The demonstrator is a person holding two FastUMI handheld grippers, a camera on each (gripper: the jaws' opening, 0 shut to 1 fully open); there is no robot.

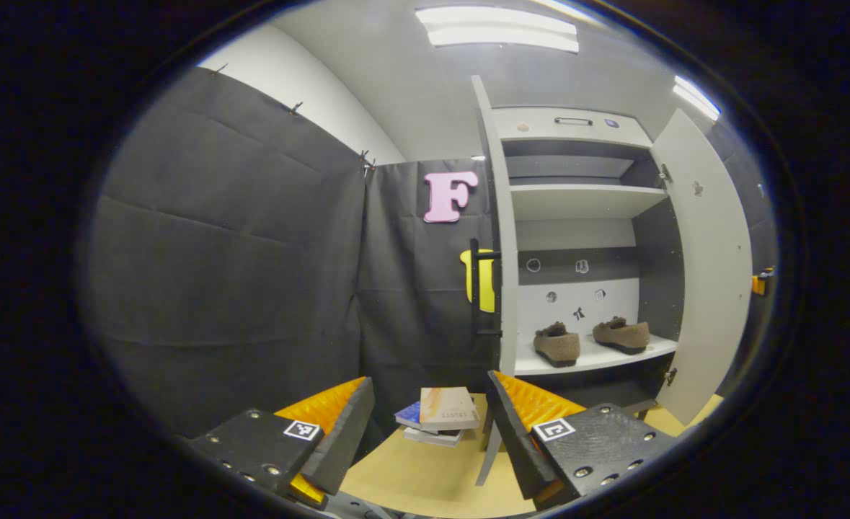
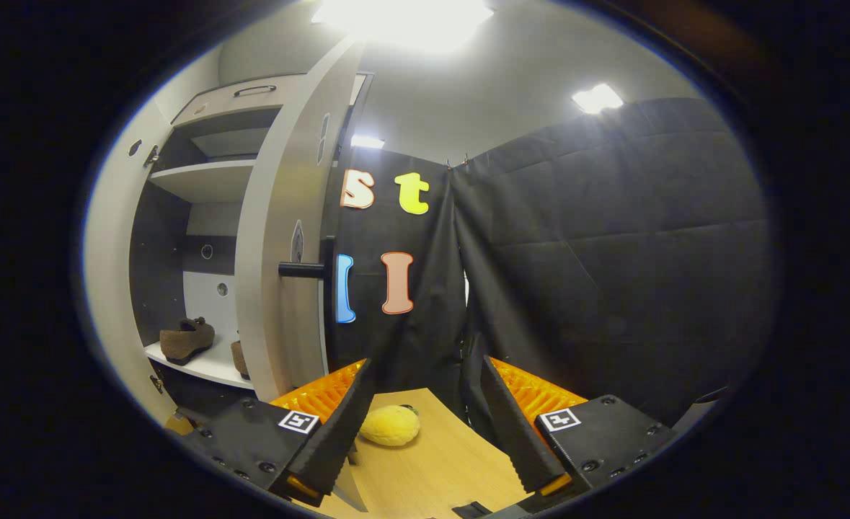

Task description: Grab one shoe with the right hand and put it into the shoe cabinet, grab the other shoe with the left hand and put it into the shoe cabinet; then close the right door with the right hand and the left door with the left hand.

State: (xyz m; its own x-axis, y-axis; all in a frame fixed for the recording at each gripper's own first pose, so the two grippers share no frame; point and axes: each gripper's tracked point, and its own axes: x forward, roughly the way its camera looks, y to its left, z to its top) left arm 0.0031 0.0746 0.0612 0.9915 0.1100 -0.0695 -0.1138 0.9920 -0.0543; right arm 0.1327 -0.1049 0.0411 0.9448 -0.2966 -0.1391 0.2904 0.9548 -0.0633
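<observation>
Shoes sit side by side on the white lower shelf [image 1: 590, 360] of the shoe cabinet [image 1: 576, 238]: in my left gripper view the left shoe [image 1: 557, 344] is a little nearer the front edge and the right shoe [image 1: 621, 334] lies just beside it, apart from it, both brown and fuzzy. Both doors stand open. The left door [image 1: 500, 238] shows nearly edge-on with its black handle [image 1: 476, 288] facing the booth wall, and the right door [image 1: 709, 267] swings out wide on the far side. My left gripper [image 1: 430, 425] has its jaws spread wide with nothing between them, hanging well short of the cabinet above the wooden table [image 1: 425, 483], where a small stack of books [image 1: 439, 416] lies beyond the fingertips. In my right gripper view the right door is close ahead, its black handle [image 2: 302, 270] sticking out towards the cloth, and past its edge I see one shoe whole on the shelf and only the tip of the other. My right gripper [image 2: 425, 404] is also spread wide and holds nothing; a yellow plush toy [image 2: 390, 425] rests on the table just beside its left finger [image 2: 338, 425].
</observation>
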